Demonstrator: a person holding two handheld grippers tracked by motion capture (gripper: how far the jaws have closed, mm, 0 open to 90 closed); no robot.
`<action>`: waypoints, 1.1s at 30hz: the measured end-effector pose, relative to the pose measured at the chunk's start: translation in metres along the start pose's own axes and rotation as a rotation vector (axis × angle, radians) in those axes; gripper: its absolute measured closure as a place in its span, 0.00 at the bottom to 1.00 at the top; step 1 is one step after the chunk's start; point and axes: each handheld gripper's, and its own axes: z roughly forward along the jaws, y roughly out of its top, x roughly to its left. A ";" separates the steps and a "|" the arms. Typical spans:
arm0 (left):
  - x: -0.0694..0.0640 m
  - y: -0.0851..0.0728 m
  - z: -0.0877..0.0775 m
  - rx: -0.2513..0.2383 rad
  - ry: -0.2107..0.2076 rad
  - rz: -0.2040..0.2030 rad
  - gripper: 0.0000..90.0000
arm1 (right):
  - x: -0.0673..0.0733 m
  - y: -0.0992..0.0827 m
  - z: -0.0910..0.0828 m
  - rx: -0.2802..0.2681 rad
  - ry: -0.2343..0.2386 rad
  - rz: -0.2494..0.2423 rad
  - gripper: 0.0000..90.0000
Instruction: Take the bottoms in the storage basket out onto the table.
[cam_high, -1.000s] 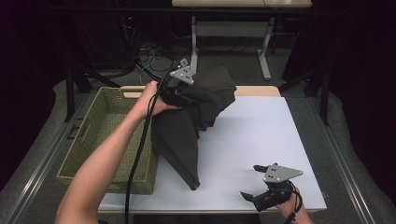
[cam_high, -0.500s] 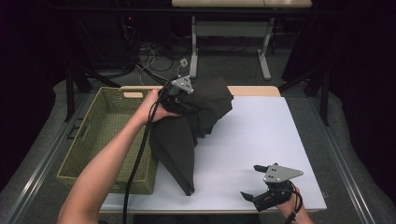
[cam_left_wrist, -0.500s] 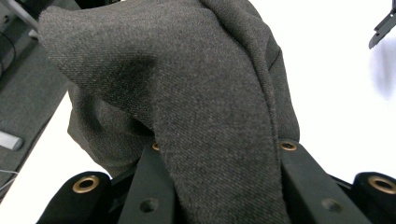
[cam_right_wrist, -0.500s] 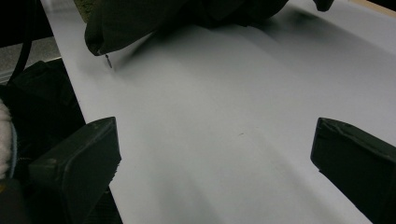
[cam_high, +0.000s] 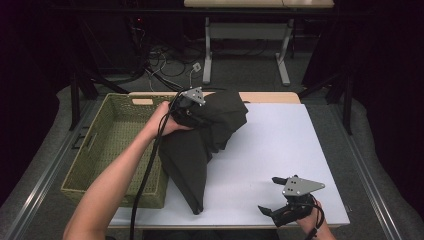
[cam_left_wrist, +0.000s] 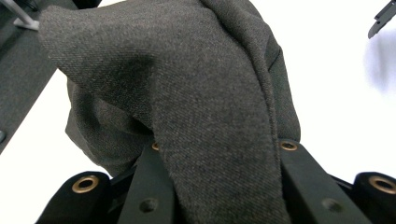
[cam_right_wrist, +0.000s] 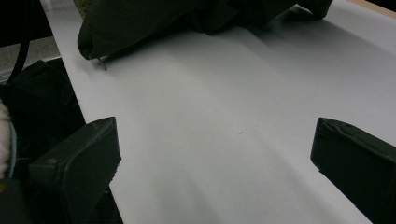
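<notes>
- High view: the left gripper (cam_high: 192, 107) holds a dark cloth (cam_high: 200, 145) lifted over the white table (cam_high: 280, 145), just beside the green basket (cam_high: 115, 145); the cloth covers the jaws here.
- Left gripper view: both jaws are clamped on a fold of cloth (cam_left_wrist: 205, 107), which hides most of the table behind it.
- The cloth's lower end lies on the table near the front edge.
- The right gripper (cam_high: 277, 202) sits at the front right corner, jaws spread wide and holding nothing, well apart from the cloth.
</notes>
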 end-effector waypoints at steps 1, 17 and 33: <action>-0.001 -0.001 0.001 0.008 0.000 -0.006 0.80 | 0.000 0.000 0.000 -0.004 0.003 0.000 0.01; -0.005 -0.011 0.017 0.022 -0.028 -0.012 0.80 | -0.001 -0.001 -0.002 0.001 0.003 -0.002 0.01; -0.015 -0.014 0.046 0.063 -0.053 -0.038 0.78 | 0.001 0.000 0.000 0.001 0.003 -0.011 0.01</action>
